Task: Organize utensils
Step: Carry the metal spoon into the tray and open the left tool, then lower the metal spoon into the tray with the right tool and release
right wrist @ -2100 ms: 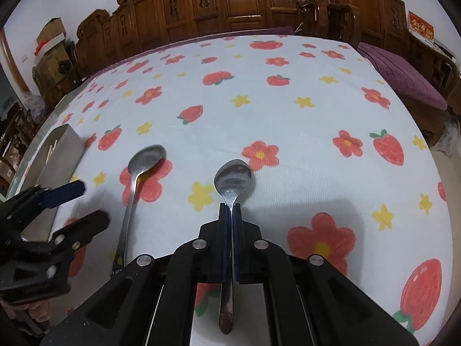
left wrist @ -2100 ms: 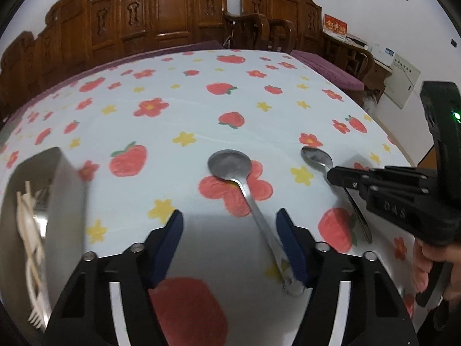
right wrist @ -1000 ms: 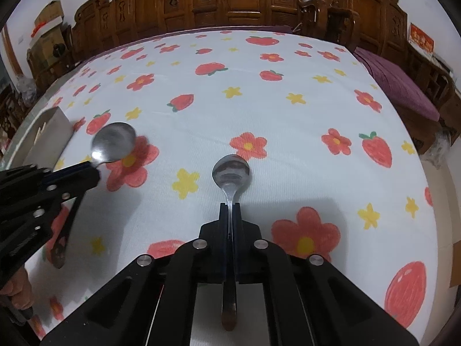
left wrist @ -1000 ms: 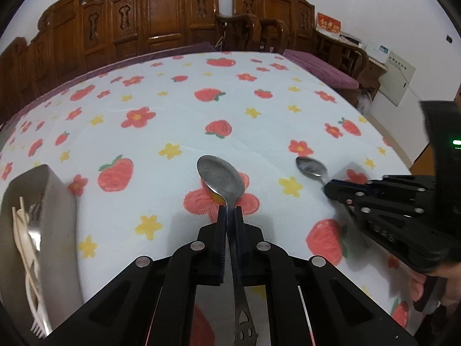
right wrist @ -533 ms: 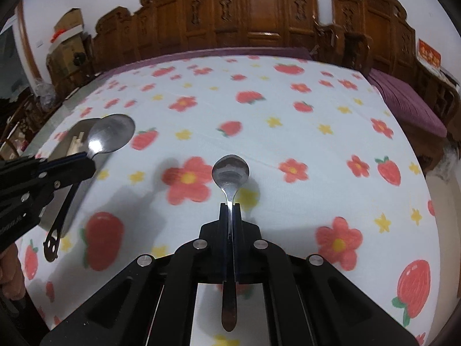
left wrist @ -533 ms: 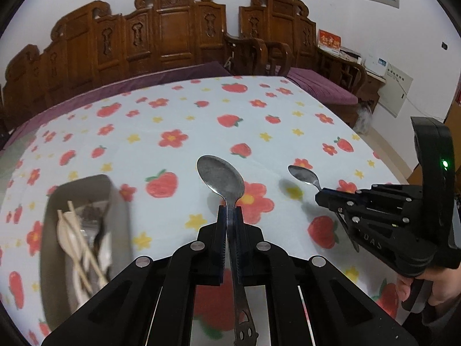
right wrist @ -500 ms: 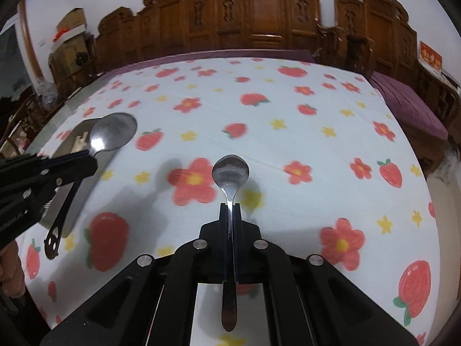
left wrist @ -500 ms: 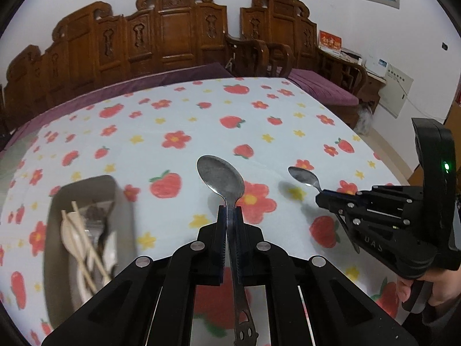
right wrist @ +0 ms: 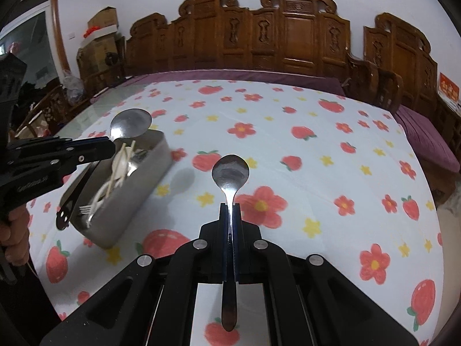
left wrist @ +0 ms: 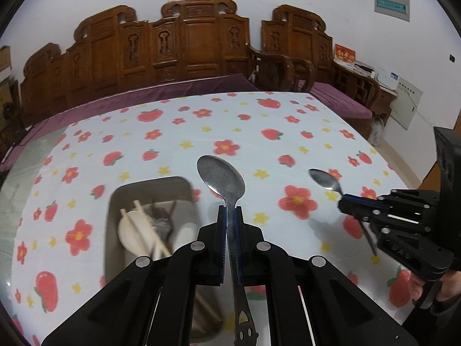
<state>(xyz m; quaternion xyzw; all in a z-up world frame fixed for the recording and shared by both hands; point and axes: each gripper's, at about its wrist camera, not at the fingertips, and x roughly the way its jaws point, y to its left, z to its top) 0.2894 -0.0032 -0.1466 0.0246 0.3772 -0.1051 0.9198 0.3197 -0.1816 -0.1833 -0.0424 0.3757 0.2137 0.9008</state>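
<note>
Left wrist view: your left gripper (left wrist: 229,216) has its fingers (left wrist: 221,225) pressed together on the neck of the large spoon (left wrist: 222,177), bowl pointing forward past the tips and the handle running back between the finger bodies. The metal tray (left wrist: 113,201) sits below and to the left of the fingertips on the desk (left wrist: 259,132), already holding chopsticks (left wrist: 149,230), a pale spoon and some darker utensils. Off to the right of your fingers, the right gripper (left wrist: 345,201) carries the small spoon (left wrist: 325,180) above the flowered cloth.

To place this one well, bring the tips a little further left until the spoon's bowl is over the tray's open middle, line the handle up with the tray's long side, and lower before you let go. A release from this height would likely make it bounce or clip the near rim.

Right wrist view: your right gripper (right wrist: 229,210) is likewise closed tight on the small spoon (right wrist: 230,173), held at the neck, bowl forward, well clear of the desk (right wrist: 345,173). The tray (right wrist: 138,178) lies to the left of your fingers, and the left gripper (right wrist: 106,147) hangs over it with the large spoon (right wrist: 131,127) angled down toward the contents.

Hold the right side back and steady until the left has cleared the tray; both going in together risks the fingers knocking each other. Then approach along the tray's length.
</note>
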